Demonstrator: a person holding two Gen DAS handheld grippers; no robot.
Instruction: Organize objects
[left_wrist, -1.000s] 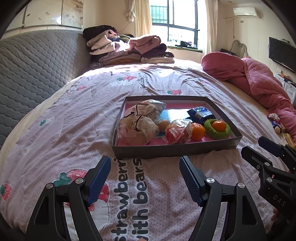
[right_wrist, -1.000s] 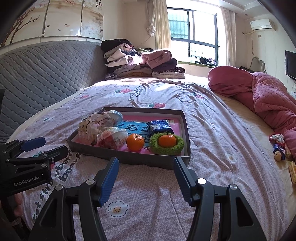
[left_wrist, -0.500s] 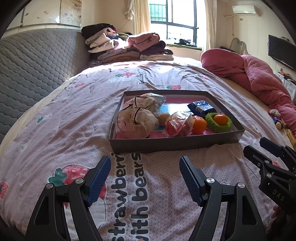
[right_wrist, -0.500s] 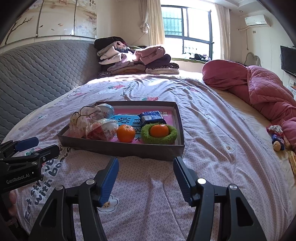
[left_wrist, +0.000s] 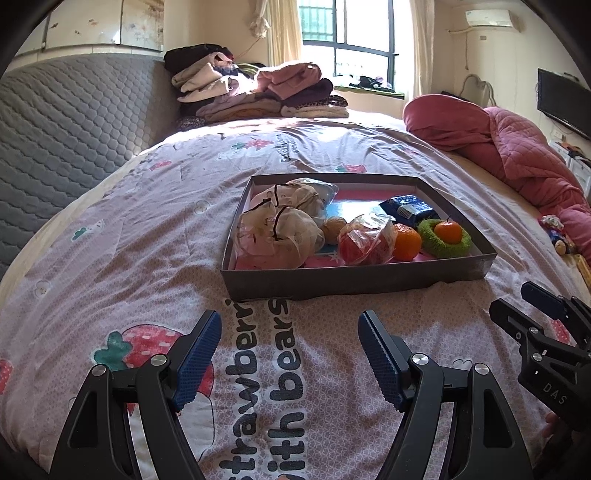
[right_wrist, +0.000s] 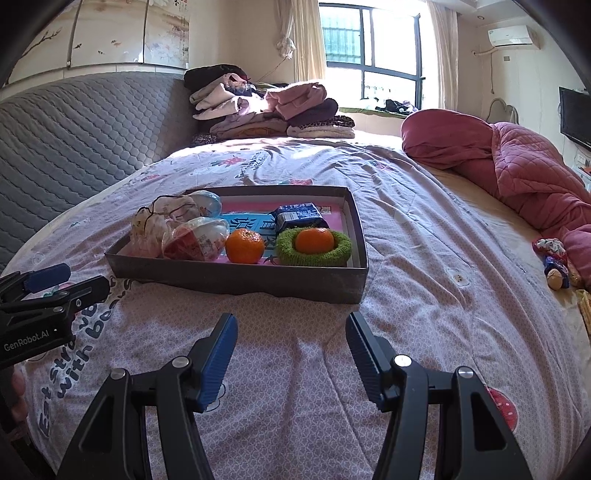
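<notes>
Grey cardboard tray (left_wrist: 354, 278) is seen at 12 o'clock on the bedspread (left_wrist: 147, 236), holding bagged items, a loose tangerine (right_wrist: 244, 245) and another in a green knitted nest (right_wrist: 314, 247). Left gripper (left_wrist: 288, 354) and right gripper (right_wrist: 291, 350) are held wide open, empty. Step undetermined: sorted or awaiting sorting.

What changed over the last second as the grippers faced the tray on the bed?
Both grippers have come closer to the gray tray, which looms larger in both wrist views. Nothing was grasped or released. The left gripper and right gripper stayed open and empty, and the loose orange, the orange in the green knitted ring and the bagged items lie as before.
</notes>
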